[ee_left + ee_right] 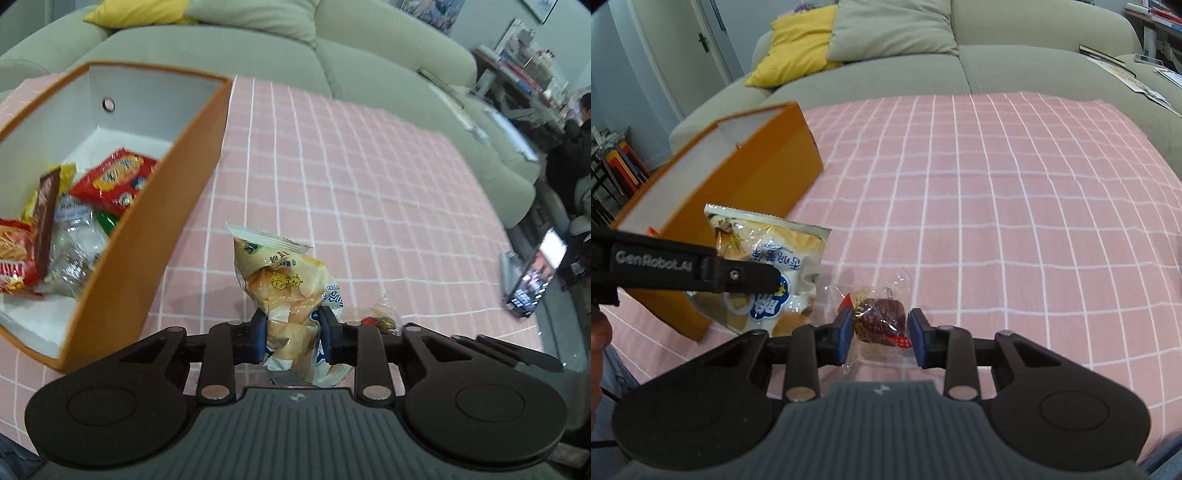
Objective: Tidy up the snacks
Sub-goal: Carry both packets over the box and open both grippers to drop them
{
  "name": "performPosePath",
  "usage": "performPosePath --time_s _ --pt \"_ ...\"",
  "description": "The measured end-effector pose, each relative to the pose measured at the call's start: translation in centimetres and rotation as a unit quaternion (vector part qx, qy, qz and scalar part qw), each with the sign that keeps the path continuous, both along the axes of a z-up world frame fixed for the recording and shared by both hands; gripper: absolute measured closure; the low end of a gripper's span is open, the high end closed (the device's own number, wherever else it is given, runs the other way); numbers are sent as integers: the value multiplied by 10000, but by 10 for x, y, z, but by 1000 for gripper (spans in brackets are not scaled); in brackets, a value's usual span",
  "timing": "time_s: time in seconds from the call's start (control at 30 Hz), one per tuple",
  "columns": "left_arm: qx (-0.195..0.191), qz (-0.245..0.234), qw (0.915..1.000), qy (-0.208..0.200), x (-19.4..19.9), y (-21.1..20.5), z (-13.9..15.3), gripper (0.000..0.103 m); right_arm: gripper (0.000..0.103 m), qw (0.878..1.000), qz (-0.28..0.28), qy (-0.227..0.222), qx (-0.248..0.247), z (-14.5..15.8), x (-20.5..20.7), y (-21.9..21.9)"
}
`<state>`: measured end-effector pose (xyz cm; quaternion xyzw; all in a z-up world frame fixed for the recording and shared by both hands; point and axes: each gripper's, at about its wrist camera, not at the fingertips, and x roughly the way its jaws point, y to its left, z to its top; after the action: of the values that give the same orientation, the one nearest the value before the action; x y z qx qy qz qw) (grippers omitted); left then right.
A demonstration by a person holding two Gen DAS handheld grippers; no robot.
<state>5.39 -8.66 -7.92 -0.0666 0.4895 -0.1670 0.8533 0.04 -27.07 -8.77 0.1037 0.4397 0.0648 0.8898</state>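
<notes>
My left gripper (293,332) is shut on a clear bread packet (284,288) with yellow chick marks, held upright over the pink checked cloth, just right of the orange box (162,221). The box holds several snack packets (110,181). In the right wrist view the bread packet (768,258) hangs in the left gripper's finger (738,277) beside the orange box (764,166). My right gripper (881,332) has its blue pads on either side of a small wrapped dark snack (882,317) on the cloth; the wrapper touches the left pad and a narrow gap shows at the right pad.
The pink checked cloth (997,203) covers the table. A grey sofa (997,62) with a yellow cushion (798,40) stands behind. A phone (532,280) stands past the cloth's right edge.
</notes>
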Motion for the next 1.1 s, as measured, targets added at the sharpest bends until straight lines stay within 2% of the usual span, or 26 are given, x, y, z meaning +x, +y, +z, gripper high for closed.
performPosePath --time_s 0.17,0.37,0.7,0.9,1.0,1.1 --pt "-71 23 9996 -290 -5 16 28 72 73 9997 58 -255 22 28 8 6" --pt "-153 101 9979 -614 -3 45 61 72 74 9974 382 -600 -72 64 23 29" --pt "209 249 9936 -1079 27 108 105 72 74 9889 1120 -977 75 107 69 83" --pt "579 310 9920 -1074 59 132 110 72 74 9823 1562 -1036 -51 115 106 120" --pt "797 203 9919 -972 75 134 102 72 74 9796 1745 -981 -203 110 125 139" --pt "1039 85 9911 -831 91 133 86 72 74 9745 1958 -944 -558 101 144 159"
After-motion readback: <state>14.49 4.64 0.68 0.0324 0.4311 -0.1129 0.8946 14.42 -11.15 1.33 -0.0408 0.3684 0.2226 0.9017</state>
